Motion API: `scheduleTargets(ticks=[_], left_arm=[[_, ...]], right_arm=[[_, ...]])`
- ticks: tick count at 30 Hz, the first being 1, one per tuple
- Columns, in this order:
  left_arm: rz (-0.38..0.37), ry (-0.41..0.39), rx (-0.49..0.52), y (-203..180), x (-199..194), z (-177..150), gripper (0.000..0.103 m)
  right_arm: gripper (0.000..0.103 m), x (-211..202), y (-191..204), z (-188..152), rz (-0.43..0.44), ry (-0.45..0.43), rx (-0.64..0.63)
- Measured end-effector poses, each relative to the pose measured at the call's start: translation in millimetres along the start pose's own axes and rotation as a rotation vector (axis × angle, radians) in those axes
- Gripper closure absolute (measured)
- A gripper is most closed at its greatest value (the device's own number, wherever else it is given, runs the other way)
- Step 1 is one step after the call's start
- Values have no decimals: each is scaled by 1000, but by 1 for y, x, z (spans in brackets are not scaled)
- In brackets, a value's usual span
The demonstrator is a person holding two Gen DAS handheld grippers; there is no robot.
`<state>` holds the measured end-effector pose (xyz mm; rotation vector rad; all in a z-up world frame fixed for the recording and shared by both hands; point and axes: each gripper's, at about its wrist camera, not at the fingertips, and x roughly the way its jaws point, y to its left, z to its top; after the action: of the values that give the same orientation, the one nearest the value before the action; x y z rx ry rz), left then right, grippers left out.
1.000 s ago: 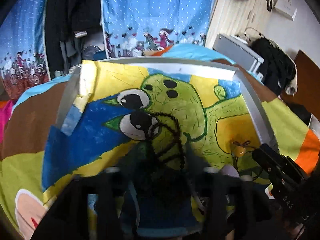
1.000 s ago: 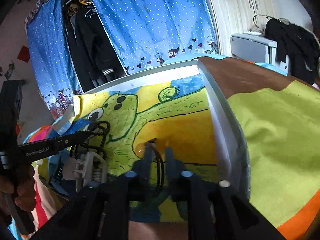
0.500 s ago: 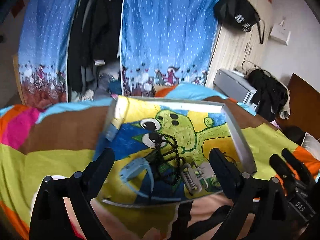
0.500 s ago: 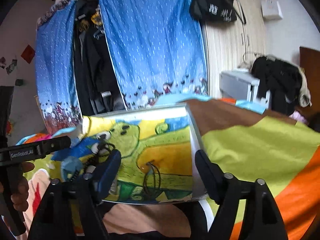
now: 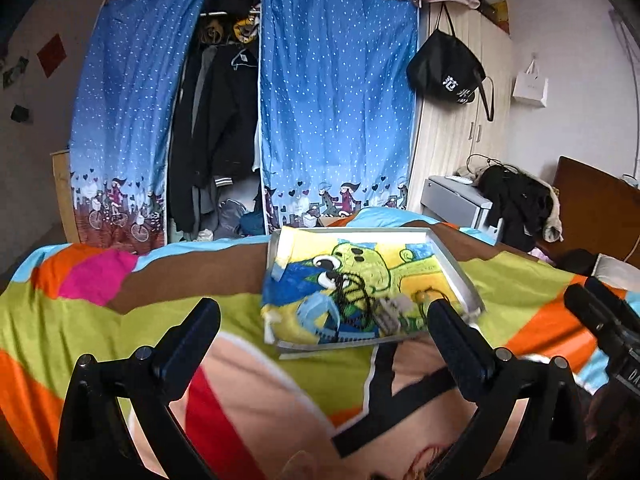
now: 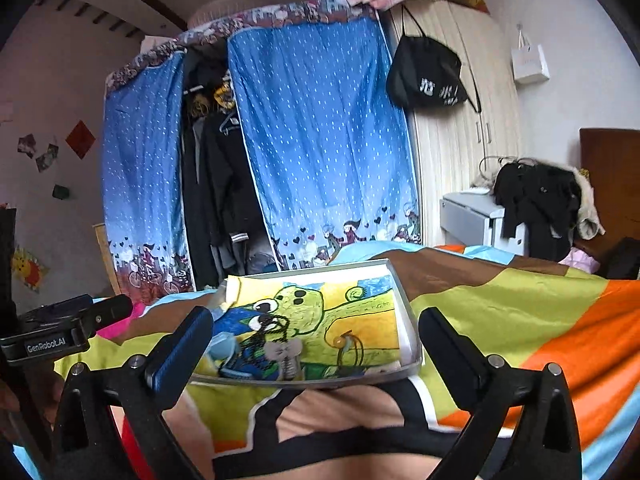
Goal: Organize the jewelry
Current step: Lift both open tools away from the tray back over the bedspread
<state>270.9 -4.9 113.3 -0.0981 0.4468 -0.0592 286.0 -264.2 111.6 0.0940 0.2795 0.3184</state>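
Note:
A shallow white tray point(image 5: 456, 266) point(image 6: 406, 312) lined with a green cartoon drawing lies on the bed. In it lie a black bead necklace point(image 5: 352, 292) point(image 6: 274, 326), a grey hair clip point(image 5: 390, 312) point(image 6: 286, 354), a light blue piece point(image 5: 316, 308) point(image 6: 222, 346) and a dark cord with an orange bead point(image 5: 424, 296) point(image 6: 348, 346). My left gripper point(image 5: 324, 332) is open and empty, held back from the tray's near edge. My right gripper point(image 6: 312, 340) is open and empty, also back from the tray.
The bed has a bright patchwork cover point(image 5: 120, 320) point(image 6: 520, 312). Behind it stand a blue curtained wardrobe point(image 5: 336, 120) point(image 6: 320, 140), a wooden closet with a black bag point(image 5: 444, 72), and a grey unit with dark clothes point(image 5: 516, 200). Each gripper shows in the other's view point(image 5: 600, 320) point(image 6: 60, 332).
Both grippers opened, let go of the necklace and the cord, which now lie in the tray, and pulled back and up from it.

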Motion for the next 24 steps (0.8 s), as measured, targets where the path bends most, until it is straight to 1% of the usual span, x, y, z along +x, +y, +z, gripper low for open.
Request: scheduleTargets(ticks=[8, 14, 19, 21, 24], left_arm=[[31, -29, -39, 16, -83, -50, 1], [50, -34, -66, 20, -130, -92, 1], [56, -16, -60, 18, -154, -127, 1], [47, 1, -52, 15, -162, -142, 1], [34, 31, -30, 8, -164, -159, 1]], right_arm=[[0, -76, 22, -21, 17, -56, -1], [0, -116, 39, -51, 1, -18, -26], [0, -149, 49, -82, -20, 9, -7], [0, -159, 52, -93, -31, 18, -3], [0, -170, 55, -111, -50, 47, 7]])
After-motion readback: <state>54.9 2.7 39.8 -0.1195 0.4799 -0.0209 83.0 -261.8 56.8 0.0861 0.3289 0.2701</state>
